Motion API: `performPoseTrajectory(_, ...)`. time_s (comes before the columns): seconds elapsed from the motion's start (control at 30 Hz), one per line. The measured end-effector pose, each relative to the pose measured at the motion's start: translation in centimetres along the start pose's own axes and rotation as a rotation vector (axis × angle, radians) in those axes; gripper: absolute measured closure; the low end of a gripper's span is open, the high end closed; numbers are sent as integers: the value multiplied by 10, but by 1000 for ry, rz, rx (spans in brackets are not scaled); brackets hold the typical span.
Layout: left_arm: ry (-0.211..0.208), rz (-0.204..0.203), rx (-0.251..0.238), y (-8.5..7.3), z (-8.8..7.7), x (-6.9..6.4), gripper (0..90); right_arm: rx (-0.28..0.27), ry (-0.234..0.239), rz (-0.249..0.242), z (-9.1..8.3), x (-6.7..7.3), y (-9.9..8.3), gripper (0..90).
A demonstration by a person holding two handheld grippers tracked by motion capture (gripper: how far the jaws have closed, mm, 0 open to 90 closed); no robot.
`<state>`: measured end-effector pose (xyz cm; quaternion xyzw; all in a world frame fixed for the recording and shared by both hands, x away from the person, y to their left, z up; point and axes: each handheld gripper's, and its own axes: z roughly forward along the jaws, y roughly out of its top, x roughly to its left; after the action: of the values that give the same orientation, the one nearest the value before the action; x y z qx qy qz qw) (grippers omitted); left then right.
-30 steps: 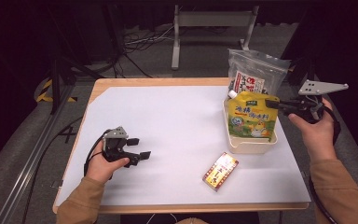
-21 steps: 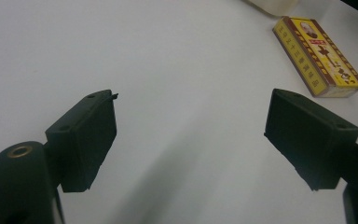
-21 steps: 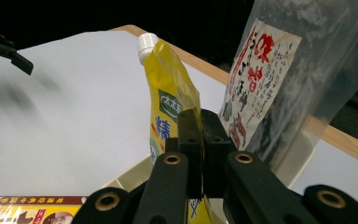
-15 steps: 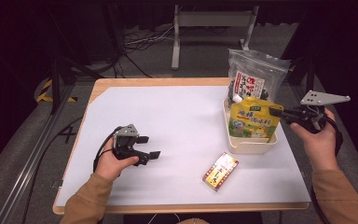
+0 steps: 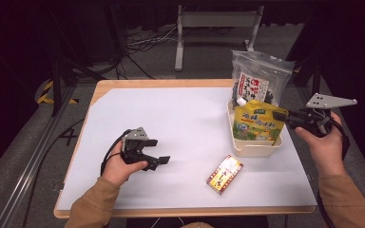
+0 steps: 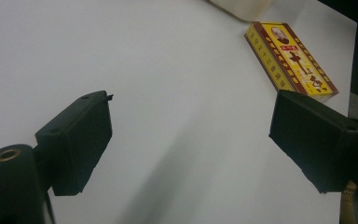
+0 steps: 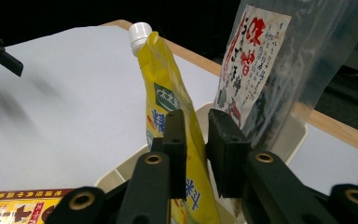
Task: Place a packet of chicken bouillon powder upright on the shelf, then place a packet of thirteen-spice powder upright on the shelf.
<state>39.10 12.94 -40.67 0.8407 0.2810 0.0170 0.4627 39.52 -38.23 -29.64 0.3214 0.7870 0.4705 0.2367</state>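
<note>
A yellow spouted pouch [image 5: 256, 123] [image 7: 168, 93] stands upright in a cream tray [image 5: 252, 149] at the table's right side. My right gripper [image 5: 283, 115] [image 7: 196, 121] reaches in from the right. Its jaws have just been opening and now stand a little apart, with the pouch's edge between them and the pads loose on it. A yellow and red box [image 5: 225, 174] [image 6: 291, 58] lies flat on the white table. My left gripper [image 5: 159, 159] [image 6: 191, 135] hovers low over the table to the left of the box, jaws wide open with nothing between them.
A clear bag with a printed label [image 5: 256, 83] [image 7: 261, 60] stands at the tray's far end, right behind the pouch. The white sheet [image 5: 180, 118] covers most of the wooden table. Dark floor, cables and a metal stand lie beyond the far edge.
The left hand has slid to the right, toward the box. The pouch has sunk slightly into the tray, and the right gripper's jaws have parted around it.
</note>
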Motion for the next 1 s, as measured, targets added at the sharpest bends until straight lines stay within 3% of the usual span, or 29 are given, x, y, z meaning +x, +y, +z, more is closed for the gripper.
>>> performPoseTrajectory(0.17,8,14,22,2,2,-4,129,-18,-3,5,-1,5,5,603)
performPoseTrajectory(0.33,4,22,30,4,4,-10,124,-36,-10,-22,-3,11,13,474)
performPoseTrajectory(0.47,-2,31,55,5,7,-15,124,-56,-2,-27,-4,16,19,435)
performPoseTrajectory(0.63,-4,42,72,6,10,-17,125,-113,25,-49,-9,32,29,387)
performPoseTrajectory(1.0,-8,64,142,15,20,-33,150,-129,62,-97,-11,61,44,314)
